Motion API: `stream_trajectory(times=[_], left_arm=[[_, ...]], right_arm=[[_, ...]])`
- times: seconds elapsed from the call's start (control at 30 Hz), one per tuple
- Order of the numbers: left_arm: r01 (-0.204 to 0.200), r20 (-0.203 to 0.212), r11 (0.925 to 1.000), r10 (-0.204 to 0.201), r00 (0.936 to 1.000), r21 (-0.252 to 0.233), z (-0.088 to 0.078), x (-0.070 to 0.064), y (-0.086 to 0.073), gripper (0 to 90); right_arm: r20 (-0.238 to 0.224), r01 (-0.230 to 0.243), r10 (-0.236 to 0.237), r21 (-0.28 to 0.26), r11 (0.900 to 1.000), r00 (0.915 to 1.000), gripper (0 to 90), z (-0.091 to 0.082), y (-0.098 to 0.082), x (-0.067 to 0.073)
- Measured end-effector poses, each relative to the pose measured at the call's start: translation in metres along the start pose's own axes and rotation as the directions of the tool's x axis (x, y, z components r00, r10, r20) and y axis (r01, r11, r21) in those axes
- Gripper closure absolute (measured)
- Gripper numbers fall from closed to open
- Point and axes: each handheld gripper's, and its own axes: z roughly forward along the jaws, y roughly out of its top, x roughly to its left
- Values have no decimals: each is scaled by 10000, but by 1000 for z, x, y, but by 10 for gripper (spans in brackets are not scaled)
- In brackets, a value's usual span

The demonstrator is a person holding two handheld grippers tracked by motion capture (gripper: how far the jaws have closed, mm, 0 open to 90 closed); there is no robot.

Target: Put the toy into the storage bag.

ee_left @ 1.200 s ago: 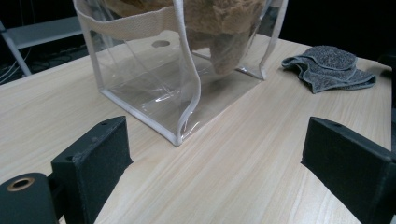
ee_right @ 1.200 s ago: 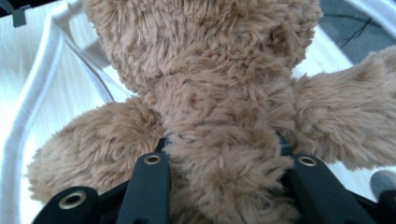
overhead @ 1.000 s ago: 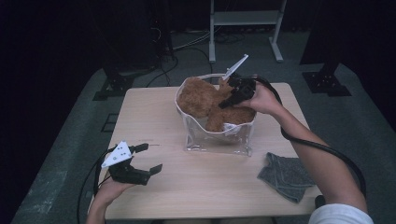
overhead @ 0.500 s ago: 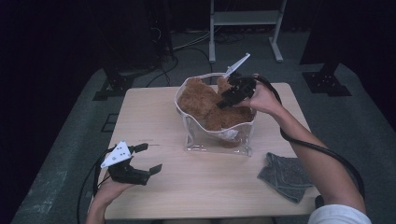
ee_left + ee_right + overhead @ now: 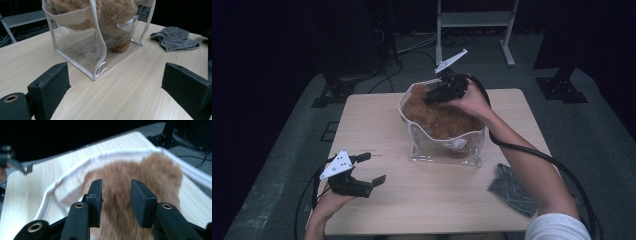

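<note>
A clear plastic tote bag (image 5: 447,150) with white trim stands in the middle of the table, and a brown plush toy (image 5: 437,117) sits inside it. My right gripper (image 5: 443,91) hovers over the far rim of the bag, just above the plush. Its jaws have just been closing and stand part open; in the right gripper view (image 5: 116,195) the blurred fur (image 5: 155,170) lies behind the gap, not pinched. My left gripper (image 5: 373,168) rests low at the table's front left, wide open and empty. From the left gripper (image 5: 117,85) I face the bag (image 5: 75,47) and the plush (image 5: 112,12).
A crumpled grey cloth (image 5: 512,190) lies at the table's front right, near the right forearm; it appears in the left gripper view as the cloth (image 5: 175,37) beyond the bag. Bare wood table (image 5: 377,125) lies left of the bag. Dark stands surround the table.
My right gripper has lifted off the plush and drawn back toward the bag's far rim. The left gripper has stayed where it was.
</note>
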Motion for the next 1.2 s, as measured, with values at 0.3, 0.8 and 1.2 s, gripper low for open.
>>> stream_trajectory(times=[0.3,0.8,1.2], left_arm=[[-17,-47,10000,17,10000,-69,-4,0,-1,65],[-82,-66,9999,82,9999,-71,-5,-2,0,65],[-149,-45,9998,148,9999,-125,-5,-5,1,65]], right_arm=[[325,293,-311,543,9981,9990,657,31,17,0],[93,-107,94,1488,9888,9999,549,13,5,8],[156,-578,573,347,9977,9982,483,-44,-15,11]])
